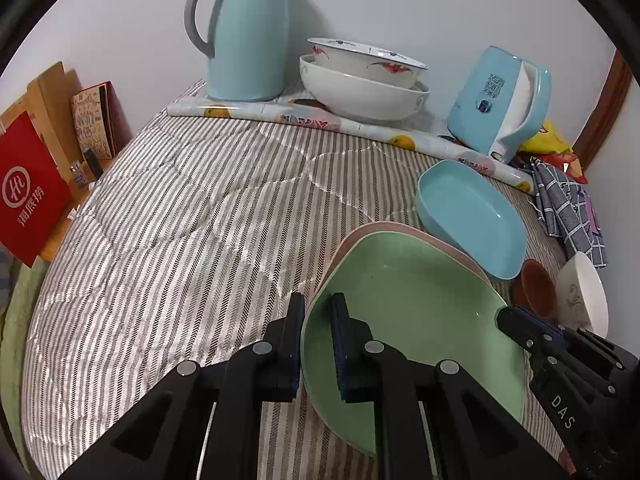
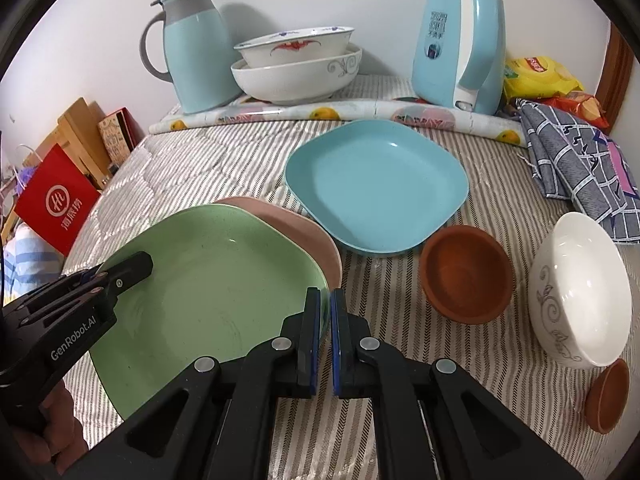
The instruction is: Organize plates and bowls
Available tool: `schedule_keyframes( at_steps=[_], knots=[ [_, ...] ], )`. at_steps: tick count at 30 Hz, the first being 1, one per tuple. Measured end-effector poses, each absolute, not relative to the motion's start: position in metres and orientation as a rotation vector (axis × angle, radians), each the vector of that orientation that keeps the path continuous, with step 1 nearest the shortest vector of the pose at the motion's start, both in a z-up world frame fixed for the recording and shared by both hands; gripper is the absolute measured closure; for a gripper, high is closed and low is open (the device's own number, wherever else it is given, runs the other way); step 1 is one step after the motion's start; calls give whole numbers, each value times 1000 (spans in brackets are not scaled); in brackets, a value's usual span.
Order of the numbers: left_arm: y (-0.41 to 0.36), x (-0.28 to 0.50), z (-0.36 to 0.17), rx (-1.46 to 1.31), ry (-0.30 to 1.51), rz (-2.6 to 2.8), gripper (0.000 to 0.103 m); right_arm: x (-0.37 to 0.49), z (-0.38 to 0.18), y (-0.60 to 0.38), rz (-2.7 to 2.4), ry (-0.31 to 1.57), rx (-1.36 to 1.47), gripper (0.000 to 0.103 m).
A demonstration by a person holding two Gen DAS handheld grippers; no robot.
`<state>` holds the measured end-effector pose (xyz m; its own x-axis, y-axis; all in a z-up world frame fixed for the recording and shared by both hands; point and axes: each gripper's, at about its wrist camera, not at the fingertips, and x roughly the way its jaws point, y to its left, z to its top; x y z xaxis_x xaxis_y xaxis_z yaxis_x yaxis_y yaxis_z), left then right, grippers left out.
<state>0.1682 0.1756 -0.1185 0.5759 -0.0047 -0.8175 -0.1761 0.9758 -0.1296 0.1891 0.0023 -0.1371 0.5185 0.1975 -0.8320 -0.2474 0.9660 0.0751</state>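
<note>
A green square plate [image 1: 412,312] [image 2: 208,280] is held at two opposite edges. My left gripper [image 1: 318,304] is shut on its left rim, and my right gripper [image 2: 326,298] is shut on its right rim. Each gripper also shows in the other's view, the right gripper [image 1: 516,320] and the left gripper [image 2: 136,268]. The green plate covers most of a pink plate [image 2: 296,224] [image 1: 400,230]; whether they touch I cannot tell. Just behind lies a blue plate [image 2: 376,188] [image 1: 472,216]. To the right are a brown bowl [image 2: 466,276] and a white bowl [image 2: 580,292] tipped on its side.
Everything rests on a striped quilt [image 1: 180,220]. Two white bowls [image 2: 296,64] are stacked at the back between a light blue jug [image 2: 196,48] and a blue kettle [image 2: 456,48]. A checked cloth [image 2: 580,160] lies at the right, a smaller brown bowl [image 2: 608,396] near right, and a red bag [image 1: 28,188] at the left edge.
</note>
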Motion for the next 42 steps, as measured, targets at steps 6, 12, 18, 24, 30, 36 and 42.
schedule_keyframes(
  at_steps=[6, 12, 18, 24, 30, 36, 42],
  knots=[
    [177, 178, -128, -204, 956, 101, 90, 200, -142, 5, 254, 981, -65, 98],
    [179, 185, -135, -228, 965, 92, 89, 209, -143, 10, 247, 959, -82, 98],
    [181, 185, -135, -222, 977, 88, 89, 211, -143, 14, 252, 954, -103, 97],
    [181, 179, -130, -217, 983, 106, 79, 205, -142, 11, 265, 976, -105, 81],
    [178, 168, -118, -205, 945, 119, 59, 192, -131, 3, 279, 945, -94, 53],
    [170, 158, -105, -210, 902, 130, 59, 179, -117, -10, 269, 913, -72, 50],
    [156, 155, -88, -215, 859, 105, 59, 175, -102, -32, 206, 889, -57, 44]
  ],
)
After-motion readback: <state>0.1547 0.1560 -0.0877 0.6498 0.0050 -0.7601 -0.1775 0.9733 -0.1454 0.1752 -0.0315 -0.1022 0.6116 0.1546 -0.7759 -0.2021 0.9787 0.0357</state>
